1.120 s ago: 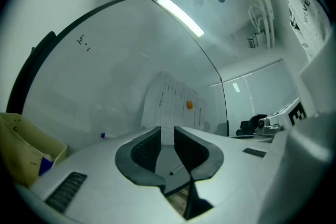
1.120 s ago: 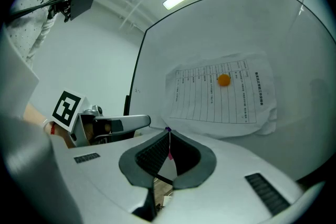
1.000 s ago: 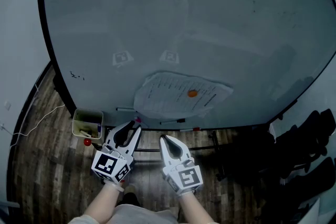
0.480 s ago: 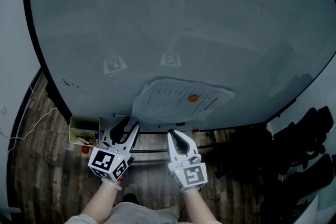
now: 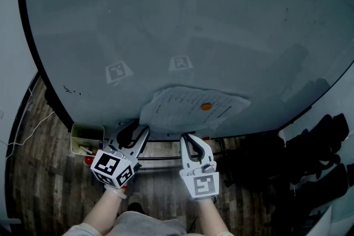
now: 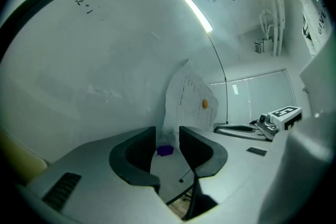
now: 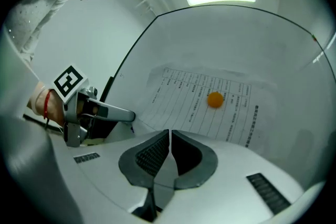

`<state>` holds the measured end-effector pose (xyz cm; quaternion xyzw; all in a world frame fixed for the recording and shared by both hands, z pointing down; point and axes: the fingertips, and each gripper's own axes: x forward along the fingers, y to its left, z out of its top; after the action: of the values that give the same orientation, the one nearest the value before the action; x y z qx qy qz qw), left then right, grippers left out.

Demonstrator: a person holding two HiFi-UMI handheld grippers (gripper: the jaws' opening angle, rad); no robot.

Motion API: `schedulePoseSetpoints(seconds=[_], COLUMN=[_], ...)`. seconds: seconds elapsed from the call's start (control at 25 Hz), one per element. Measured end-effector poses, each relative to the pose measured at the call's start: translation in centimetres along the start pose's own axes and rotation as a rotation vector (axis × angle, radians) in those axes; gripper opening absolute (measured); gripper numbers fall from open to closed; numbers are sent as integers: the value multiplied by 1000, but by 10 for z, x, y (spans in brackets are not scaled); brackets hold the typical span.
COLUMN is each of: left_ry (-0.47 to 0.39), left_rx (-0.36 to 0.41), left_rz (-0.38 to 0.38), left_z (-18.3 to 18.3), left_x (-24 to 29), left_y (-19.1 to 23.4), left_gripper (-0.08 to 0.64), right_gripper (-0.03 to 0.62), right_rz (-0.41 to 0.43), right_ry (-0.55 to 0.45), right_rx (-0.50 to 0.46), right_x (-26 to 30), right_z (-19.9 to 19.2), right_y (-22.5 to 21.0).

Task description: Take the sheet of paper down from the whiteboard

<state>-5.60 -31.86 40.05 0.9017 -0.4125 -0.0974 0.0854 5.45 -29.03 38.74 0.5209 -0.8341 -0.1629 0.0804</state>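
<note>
A printed sheet of paper (image 5: 185,108) hangs low on the whiteboard (image 5: 193,19), pinned by a round orange magnet (image 5: 206,106). My left gripper (image 5: 136,131) sits just below the sheet's lower left corner; its jaws are opening, with nothing pressed between them. In the left gripper view the paper (image 6: 188,97) rises just beyond the left gripper (image 6: 168,136), with a small purple piece (image 6: 165,150) lying farther off in line with the gap. My right gripper (image 5: 188,139) is shut and empty, under the middle of the sheet. The right gripper (image 7: 170,139) points at the paper (image 7: 205,113) below the magnet (image 7: 214,99).
A pale yellow bin (image 5: 87,139) with a red ball (image 5: 88,160) beside it stands on the wood floor at the left. Dark bags or shoes (image 5: 315,163) lie at the right. A white cable (image 5: 27,130) trails along the left wall. The board's stand bar (image 5: 160,158) runs under the grippers.
Both grippers have moved closer to the bottom edge of the board. The left jaws have spread wider. The right gripper has rolled so its marker faces the camera squarely.
</note>
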Motion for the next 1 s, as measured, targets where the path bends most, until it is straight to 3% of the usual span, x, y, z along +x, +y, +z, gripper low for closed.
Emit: schedulePoseSetpoints(seconds=[0.2,0.36,0.44,0.8,1.0], left_ry=[18,18,13,4,-5], left_rx=[-17,-28,-34,-80,-104], left_rz=[-33,-57,-70,-122,-150], left_z=[-2,-1,-1,-2,0], left_x=[6,9,10,12,15], left_y=[-5,-9,-10,-18,-23], left_gripper=[138,138,138,135,124], right_gripper=[21,34,117,161,161], right_rz=[-89,-139,-150,-151,-143], right_ry=[178,255,289,441,453], right_rx=[-398,-700,-774,-1096,-1170], right_x=[2,5,6,17,26], right_z=[10,23,27,30,35], right_y=[-27,-46,-55,-79,-79])
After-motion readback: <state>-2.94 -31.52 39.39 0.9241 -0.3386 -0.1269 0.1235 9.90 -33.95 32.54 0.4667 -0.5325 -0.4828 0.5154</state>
